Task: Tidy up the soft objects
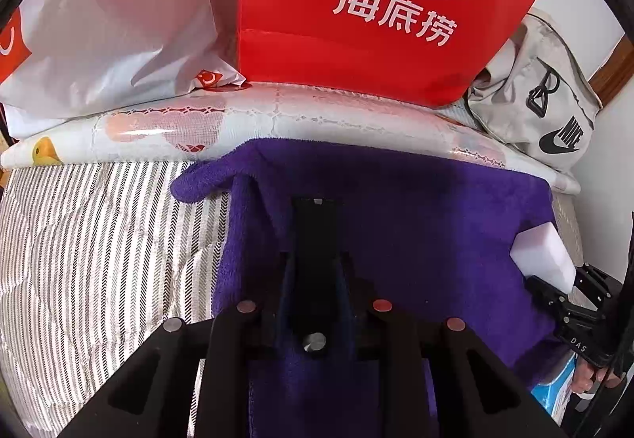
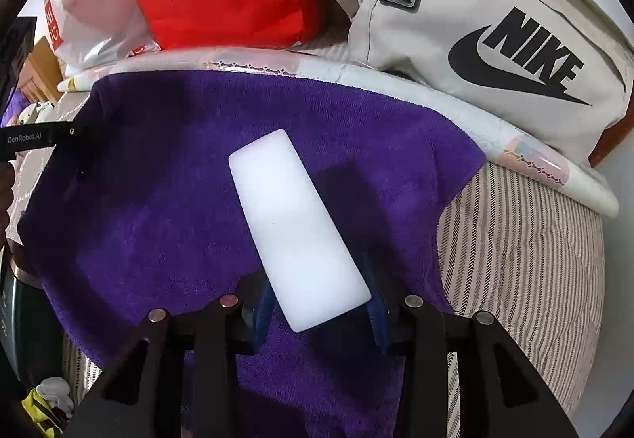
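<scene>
A purple towel lies spread on a striped bed cover; it also shows in the right wrist view. My left gripper is shut, its fingers pressed together over the towel's left part; whether they pinch the cloth I cannot tell. My right gripper is shut on a white sponge block and holds it over the towel's middle. The sponge and right gripper show at the right edge of the left wrist view. The left gripper shows at the left edge of the right wrist view.
A red paper bag and a white plastic bag stand behind the towel. A grey Nike backpack sits at the back right. A rolled patterned mat lies along the towel's far edge.
</scene>
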`<control>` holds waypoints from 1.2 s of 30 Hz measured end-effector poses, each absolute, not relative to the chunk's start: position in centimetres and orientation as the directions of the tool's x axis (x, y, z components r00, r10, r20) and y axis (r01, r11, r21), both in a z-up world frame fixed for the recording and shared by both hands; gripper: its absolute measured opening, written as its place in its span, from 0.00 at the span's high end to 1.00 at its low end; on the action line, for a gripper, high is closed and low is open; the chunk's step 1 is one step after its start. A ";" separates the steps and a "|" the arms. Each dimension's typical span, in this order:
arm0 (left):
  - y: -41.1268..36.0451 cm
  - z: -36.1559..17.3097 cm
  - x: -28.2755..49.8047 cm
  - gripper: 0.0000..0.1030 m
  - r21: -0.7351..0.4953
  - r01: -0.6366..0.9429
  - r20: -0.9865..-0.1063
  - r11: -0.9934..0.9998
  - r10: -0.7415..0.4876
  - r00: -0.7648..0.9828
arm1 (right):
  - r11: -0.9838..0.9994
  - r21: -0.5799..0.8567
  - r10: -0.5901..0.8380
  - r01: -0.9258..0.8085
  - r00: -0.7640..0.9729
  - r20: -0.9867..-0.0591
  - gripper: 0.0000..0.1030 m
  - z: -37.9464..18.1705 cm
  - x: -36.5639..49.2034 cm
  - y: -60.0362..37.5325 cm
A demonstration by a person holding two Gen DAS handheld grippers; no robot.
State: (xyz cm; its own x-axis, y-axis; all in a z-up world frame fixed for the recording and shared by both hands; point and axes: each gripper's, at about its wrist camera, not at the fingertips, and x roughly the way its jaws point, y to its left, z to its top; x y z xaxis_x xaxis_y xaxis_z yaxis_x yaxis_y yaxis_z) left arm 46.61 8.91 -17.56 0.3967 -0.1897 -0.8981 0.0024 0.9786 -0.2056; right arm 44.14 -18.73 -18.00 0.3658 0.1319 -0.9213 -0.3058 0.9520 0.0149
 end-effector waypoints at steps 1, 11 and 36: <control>9.0 -17.5 46.4 0.75 -0.211 0.004 -0.898 0.978 -0.195 0.394 | 0.952 0.028 0.143 -0.304 0.363 -0.921 0.59 -18.0 44.2 -18.8; 9.9 -15.1 43.8 0.58 -0.215 0.002 -0.888 0.977 -0.197 0.415 | 0.954 0.051 0.178 -0.294 0.423 -0.888 0.36 -15.5 41.8 -19.7; 9.1 -8.7 20.8 0.58 -0.159 0.056 -0.823 0.986 -0.164 0.544 | 0.984 0.086 0.161 -0.159 0.565 -0.809 0.34 -7.9 23.8 -24.0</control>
State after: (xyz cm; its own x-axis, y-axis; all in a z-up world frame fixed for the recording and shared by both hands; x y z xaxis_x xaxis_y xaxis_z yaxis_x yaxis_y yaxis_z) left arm 20.75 9.11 -8.67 0.5444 -0.1637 -0.8227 0.0557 0.9857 -0.1593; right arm 23.79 -23.98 -7.95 0.5649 0.1614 -0.8092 -0.1585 0.9836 0.0855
